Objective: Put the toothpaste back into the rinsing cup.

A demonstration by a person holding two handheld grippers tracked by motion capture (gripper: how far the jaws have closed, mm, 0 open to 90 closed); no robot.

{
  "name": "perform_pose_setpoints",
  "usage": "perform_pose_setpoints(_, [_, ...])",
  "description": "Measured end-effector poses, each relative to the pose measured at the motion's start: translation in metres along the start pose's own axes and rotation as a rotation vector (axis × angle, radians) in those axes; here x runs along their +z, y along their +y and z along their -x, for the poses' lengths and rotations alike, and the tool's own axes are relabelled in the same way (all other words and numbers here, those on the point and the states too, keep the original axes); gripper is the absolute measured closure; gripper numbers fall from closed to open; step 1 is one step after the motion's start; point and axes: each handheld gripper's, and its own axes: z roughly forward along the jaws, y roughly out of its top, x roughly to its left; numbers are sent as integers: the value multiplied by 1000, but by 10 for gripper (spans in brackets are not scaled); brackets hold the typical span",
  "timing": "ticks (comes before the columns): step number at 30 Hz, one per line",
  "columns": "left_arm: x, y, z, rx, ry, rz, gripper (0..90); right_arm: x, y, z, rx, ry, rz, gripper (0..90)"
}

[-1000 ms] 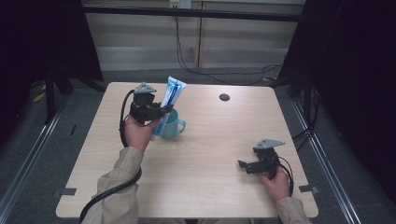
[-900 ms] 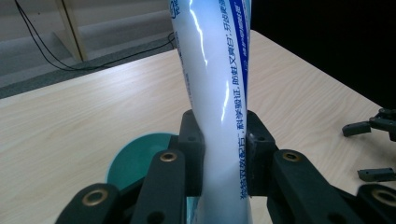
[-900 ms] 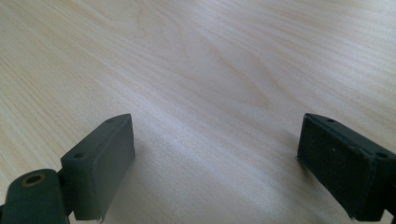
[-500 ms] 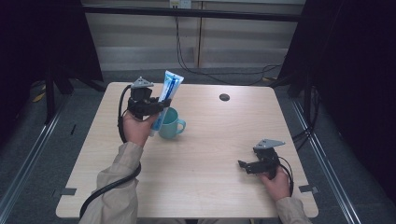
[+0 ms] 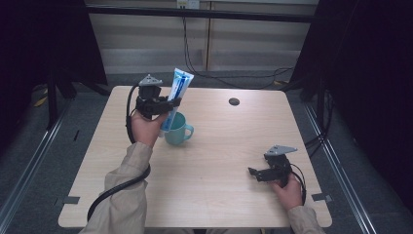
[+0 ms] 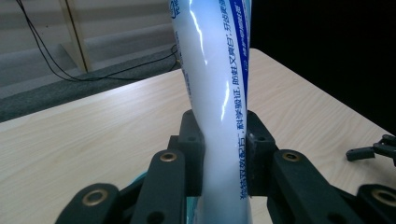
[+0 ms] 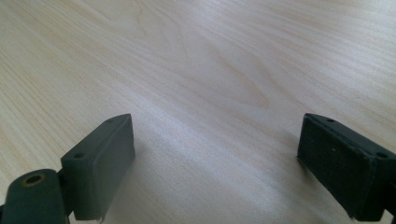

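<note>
A white and blue toothpaste tube (image 5: 178, 87) stands nearly upright, tilted a little to the right. My left gripper (image 5: 170, 105) is shut on its middle, raised over the far left of the table. In the left gripper view the two pads squeeze the tube (image 6: 215, 88) between them at the left gripper (image 6: 219, 156). A teal mug (image 5: 178, 131) stands right below; the tube's lower end is at its left rim, inside or beside I cannot tell. My right gripper (image 5: 254, 173) rests low at the table's front right, open, with bare wood between the jaws of the right gripper (image 7: 217, 158).
The light wooden table (image 5: 219, 195) has a small dark round disc (image 5: 234, 101) near its far edge. Black cables trail from both grippers. Dark curtains hang at both sides, and grey floor surrounds the table. The right gripper's jaws (image 6: 373, 151) also show far off.
My left hand has risen slightly and shifted a little away from me with the tube, uncovering more of the mug. The right hand has stayed still.
</note>
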Motion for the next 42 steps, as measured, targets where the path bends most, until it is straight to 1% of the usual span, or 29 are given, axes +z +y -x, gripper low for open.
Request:
perform_pose_setpoints(6, [4, 4, -2, -10, -4, 8, 741, 0, 0, 0, -1, 0, 1, 104])
perform_pose_setpoints(7, [4, 5, -3, -3, -5, 8, 742, 0, 0, 0, -1, 0, 1, 104])
perform_pose_setpoints(11, [7, 7, -4, -16, -6, 13, 742, 0, 0, 0, -2, 0, 1, 105])
perform_pose_setpoints(13, [9, 9, -4, -10, 0, 13, 742, 0, 0, 0, -2, 0, 1, 104])
perform_pose_setpoints(16, [10, 10, -4, -7, -1, 15, 742, 0, 0, 0, -1, 0, 1, 105])
perform_pose_setpoints(17, [11, 11, -4, -18, -7, 26, 742, 0, 0, 0, -2, 0, 1, 105])
perform_pose_setpoints(18, [11, 11, -4, -18, -7, 26, 742, 0, 0, 0, -1, 0, 1, 104])
perform_pose_setpoints(19, [11, 12, -4, -10, -4, 25, 742, 0, 0, 0, -2, 0, 1, 104])
perform_pose_setpoints(21, [12, 13, -5, -7, -3, 25, 742, 0, 0, 0, -2, 0, 0, 104])
perform_pose_setpoints(22, [12, 13, -4, -13, 0, 32, 742, 0, 0, 0, -2, 0, 1, 104])
perform_pose_setpoints(27, [14, 13, -6, -15, 11, 39, 741, 0, 0, 0, -1, 0, 1, 105])
perform_pose_setpoints(30, [16, 13, -7, -18, 10, 33, 742, 0, 0, 0, -2, 0, 1, 104])
perform_pose_setpoints(32, [18, 13, -9, -17, 21, 26, 741, 0, 0, 0, -2, 0, 1, 104])
perform_pose_setpoints(36, [20, 13, -10, -16, 22, 27, 742, 0, 0, 0, -2, 0, 1, 104])
perform_pose_setpoints(38, [22, 13, -11, -23, 25, 30, 741, 0, 0, 0, 1, 0, -1, 104])
perform_pose_setpoints(42, [25, 13, -12, -18, 26, 28, 741, 0, 0, 0, 2, 0, -1, 104])
